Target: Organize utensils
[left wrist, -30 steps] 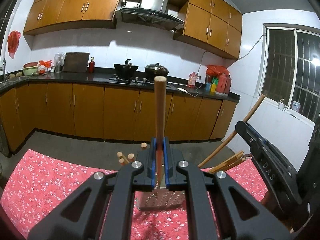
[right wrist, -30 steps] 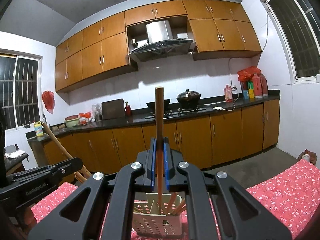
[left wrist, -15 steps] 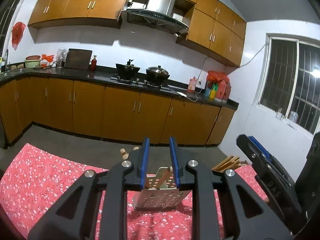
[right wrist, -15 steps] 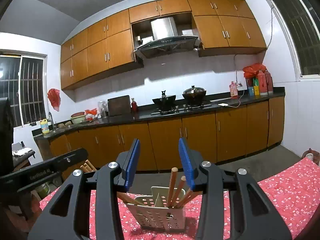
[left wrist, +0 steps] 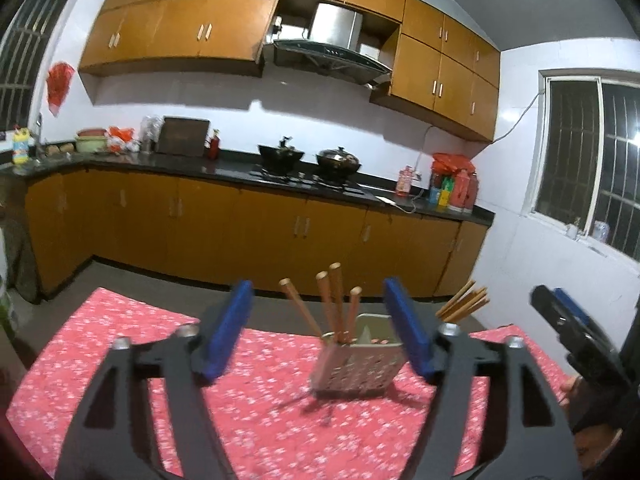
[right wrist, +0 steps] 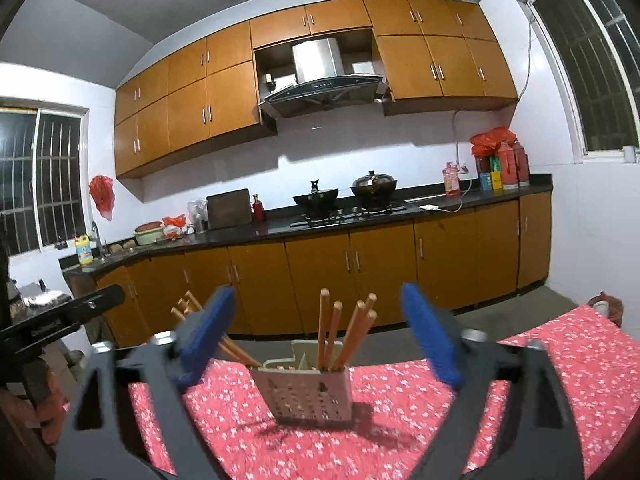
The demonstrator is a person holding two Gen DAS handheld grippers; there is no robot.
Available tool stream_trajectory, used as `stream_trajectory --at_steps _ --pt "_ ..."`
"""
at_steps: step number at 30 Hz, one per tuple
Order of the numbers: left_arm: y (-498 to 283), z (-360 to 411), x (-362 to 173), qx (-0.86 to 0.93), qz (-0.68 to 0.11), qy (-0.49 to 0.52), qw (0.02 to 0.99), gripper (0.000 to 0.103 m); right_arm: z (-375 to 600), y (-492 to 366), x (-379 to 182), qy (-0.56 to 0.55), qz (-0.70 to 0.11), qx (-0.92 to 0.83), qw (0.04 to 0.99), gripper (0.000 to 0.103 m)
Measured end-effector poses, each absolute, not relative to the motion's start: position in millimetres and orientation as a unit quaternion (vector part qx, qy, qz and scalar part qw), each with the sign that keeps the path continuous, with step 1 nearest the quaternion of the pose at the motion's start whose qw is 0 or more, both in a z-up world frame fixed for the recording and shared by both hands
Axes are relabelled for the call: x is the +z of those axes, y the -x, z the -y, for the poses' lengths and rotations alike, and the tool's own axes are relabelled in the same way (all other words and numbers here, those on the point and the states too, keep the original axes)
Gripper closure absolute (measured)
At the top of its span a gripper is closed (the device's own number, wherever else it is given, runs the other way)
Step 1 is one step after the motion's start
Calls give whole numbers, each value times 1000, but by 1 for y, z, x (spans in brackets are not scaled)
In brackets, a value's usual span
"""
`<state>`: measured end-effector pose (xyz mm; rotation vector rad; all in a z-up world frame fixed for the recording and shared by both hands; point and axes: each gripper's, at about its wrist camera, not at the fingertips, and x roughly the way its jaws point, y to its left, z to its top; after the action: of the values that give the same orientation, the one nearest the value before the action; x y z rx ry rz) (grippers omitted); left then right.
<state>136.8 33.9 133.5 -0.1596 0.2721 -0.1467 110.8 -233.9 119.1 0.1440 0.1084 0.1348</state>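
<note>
Both grippers, left and right, have fingers spread wide and hold nothing, each facing the perforated utensil holder upright on the red floral worktop, wooden chopsticks standing inside.

Red floral tablecloth (white blossoms), perforated chopstick holder upright directly on it.

Both wrist views toward shared holder.
</note>
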Motion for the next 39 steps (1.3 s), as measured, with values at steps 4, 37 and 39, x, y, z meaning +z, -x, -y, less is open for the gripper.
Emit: stream_trajectory --at_steps 4,37,39 --pt "-106 -35 126 -38 -114 40 992 4 223 -92 110 -23 -57 33 998 2" --pt "-5 -35 16 1 -164 -1 986 4 201 -7 2 -1 -149 7 989 2" --pt "-7 -34 14 1 -168 -1 986 4 201 -6 0 -3 -150 5 989 2"
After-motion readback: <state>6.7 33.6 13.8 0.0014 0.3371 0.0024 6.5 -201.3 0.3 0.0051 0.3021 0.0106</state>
